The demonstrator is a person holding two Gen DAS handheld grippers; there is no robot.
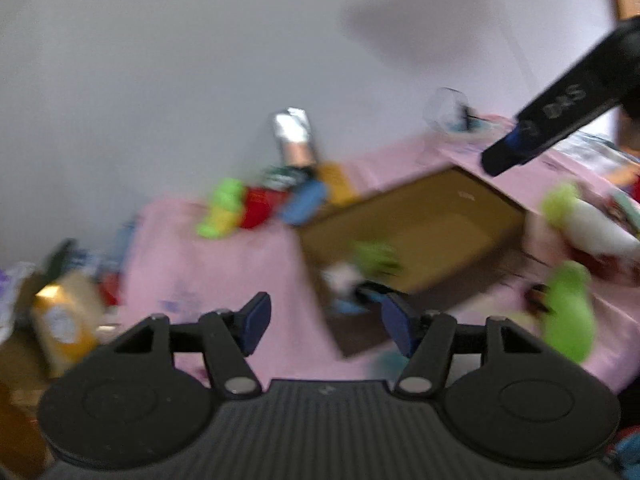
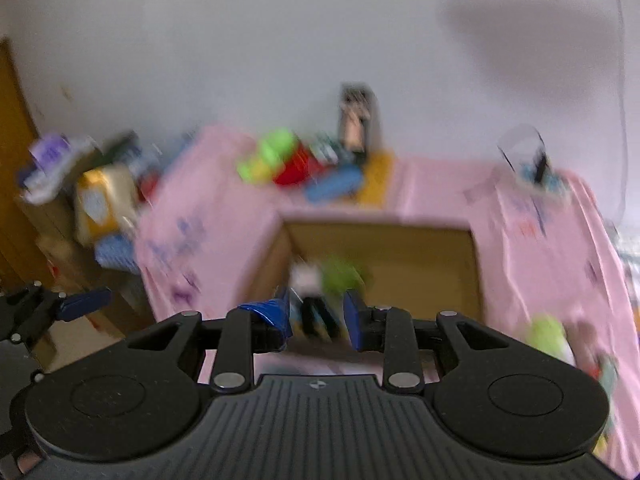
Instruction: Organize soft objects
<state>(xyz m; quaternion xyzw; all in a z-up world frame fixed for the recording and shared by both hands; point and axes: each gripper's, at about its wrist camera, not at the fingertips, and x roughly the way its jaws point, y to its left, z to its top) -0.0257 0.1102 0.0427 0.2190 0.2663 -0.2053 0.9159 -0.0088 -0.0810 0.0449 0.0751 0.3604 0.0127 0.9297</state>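
An open cardboard box (image 1: 436,200) (image 2: 380,240) sits on a pink cloth (image 1: 224,272). A blurred green, white and black soft toy (image 1: 374,256) (image 2: 340,276) lies inside it at the near corner. My left gripper (image 1: 326,322) hangs open before the box with nothing between its pads. My right gripper (image 2: 318,320) (image 1: 504,158) hovers above the box, its jaws a narrow gap apart, and the toy shows beyond the gap. A green plush (image 1: 568,312) and a green-and-white plush (image 1: 588,224) (image 2: 548,334) lie on the cloth to the right of the box.
Behind the box is a heap with a green-yellow toy (image 1: 224,212), a red one (image 1: 260,208) and a blue one (image 1: 304,202), plus an upright foil pack (image 1: 294,136). A clear container (image 1: 446,110) stands far right. Packets and boxes (image 1: 64,324) crowd the left beside the cloth.
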